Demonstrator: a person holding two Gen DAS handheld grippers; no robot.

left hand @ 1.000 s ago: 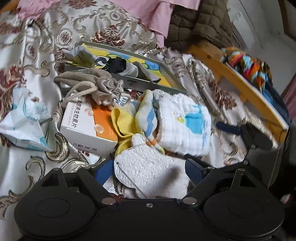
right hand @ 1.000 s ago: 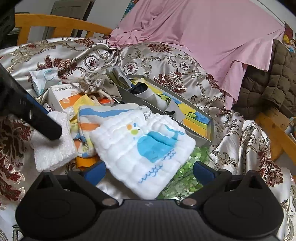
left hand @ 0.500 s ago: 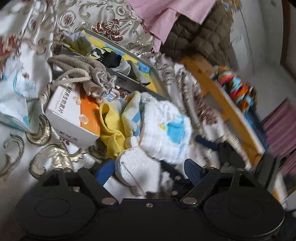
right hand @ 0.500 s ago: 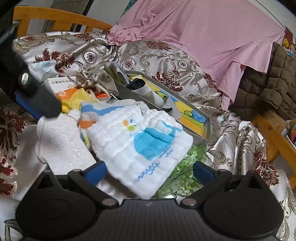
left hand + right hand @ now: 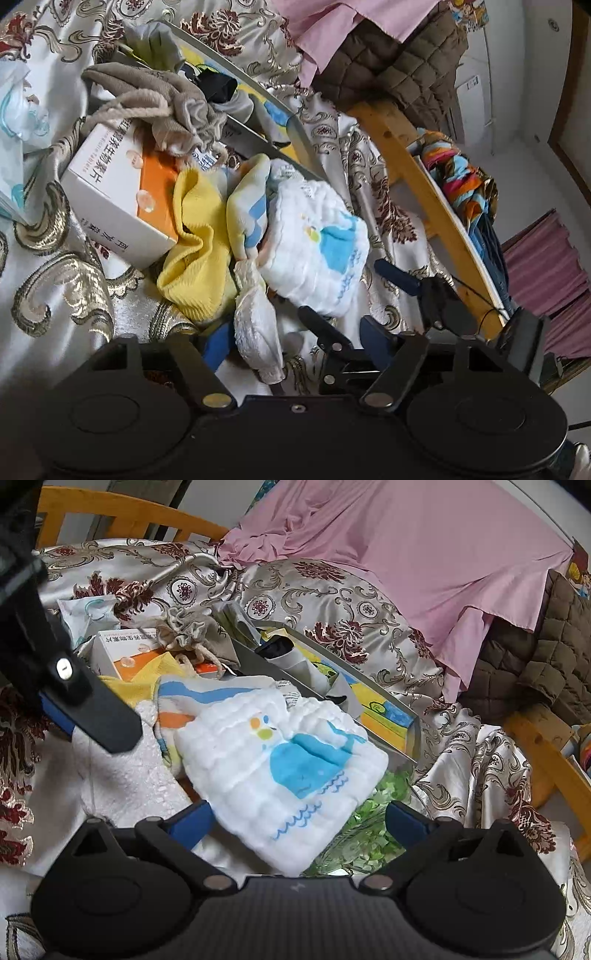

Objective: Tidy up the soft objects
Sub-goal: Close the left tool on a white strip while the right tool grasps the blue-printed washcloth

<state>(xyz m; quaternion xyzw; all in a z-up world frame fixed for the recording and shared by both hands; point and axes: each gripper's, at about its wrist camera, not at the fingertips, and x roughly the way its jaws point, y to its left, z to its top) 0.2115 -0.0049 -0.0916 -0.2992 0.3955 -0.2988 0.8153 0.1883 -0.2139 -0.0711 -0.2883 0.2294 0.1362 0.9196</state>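
A pile of soft cloths lies on the patterned satin bedspread. On top is a white quilted cloth with a blue whale [image 5: 280, 768] [image 5: 317, 251]. Its near corner sits between the fingers of my open right gripper [image 5: 299, 823], whose jaws stand wide apart. A white fluffy cloth [image 5: 258, 332] [image 5: 125, 775] stands bunched on edge between the spread jaws of my open left gripper [image 5: 297, 341], close to the left finger. A yellow cloth [image 5: 195, 266] and a striped cloth [image 5: 247, 206] lie underneath. A beige drawstring pouch [image 5: 166, 107] rests on a white and orange box [image 5: 118, 188].
A grey tray with a colourful lining [image 5: 369, 709] holds dark and grey items behind the pile. A green-patterned bag [image 5: 365, 834] lies under the whale cloth. A tissue pack [image 5: 18, 122] is at the left. A pink sheet [image 5: 406, 554] and a wooden bed rail [image 5: 417, 177] border the bed.
The left gripper has rolled and shifted. The white fluffy cloth, flat a second ago, is now bunched up on edge beside its left finger. The right gripper has crept slightly forward.
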